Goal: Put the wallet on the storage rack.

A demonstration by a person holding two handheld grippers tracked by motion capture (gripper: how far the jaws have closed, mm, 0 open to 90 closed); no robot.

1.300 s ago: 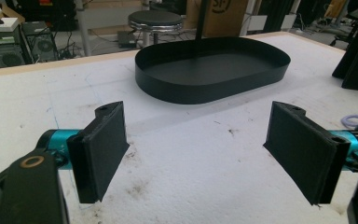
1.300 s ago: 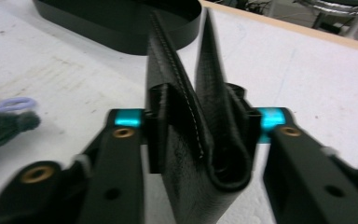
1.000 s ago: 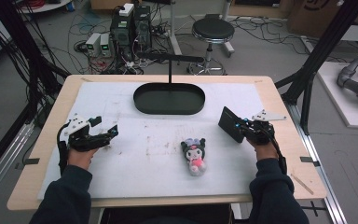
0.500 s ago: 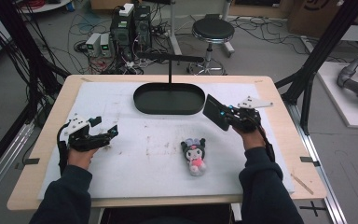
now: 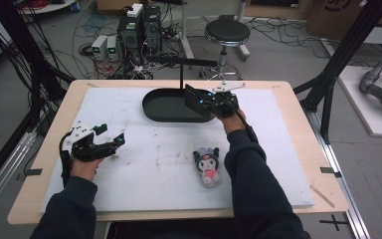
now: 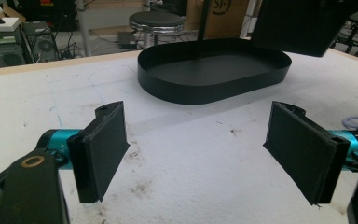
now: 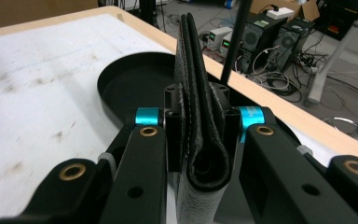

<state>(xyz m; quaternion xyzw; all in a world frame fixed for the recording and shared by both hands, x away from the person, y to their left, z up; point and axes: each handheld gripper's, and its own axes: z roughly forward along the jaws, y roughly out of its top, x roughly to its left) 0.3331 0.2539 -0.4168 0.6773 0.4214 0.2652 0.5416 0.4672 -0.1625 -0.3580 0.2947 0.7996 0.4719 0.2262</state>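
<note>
The right tongs (image 5: 205, 101) are clamped on a folded black wallet (image 5: 193, 98), holding it on edge over the right end of the black tray (image 5: 161, 107) at the far side of the table (image 5: 288, 149). In the right gripper view the wallet (image 7: 196, 93) stands between the jaws with its fold toward the camera, the tray floor just beyond and below it. The left tongs (image 5: 102, 144) rest low at the left of the table, jaws apart and holding nothing.

The step in hand looks like setting the wallet into the tray. To do it well, the right tongs should come down inside the rim, staying clear of the thin black post (image 5: 181, 74) that rises at the tray's back edge, and tilt the wallet toward flat before letting go, so it does not topple over the wall. A plush toy (image 5: 207, 164) lies near the front, well apart from the tray and from both tongs.
</note>
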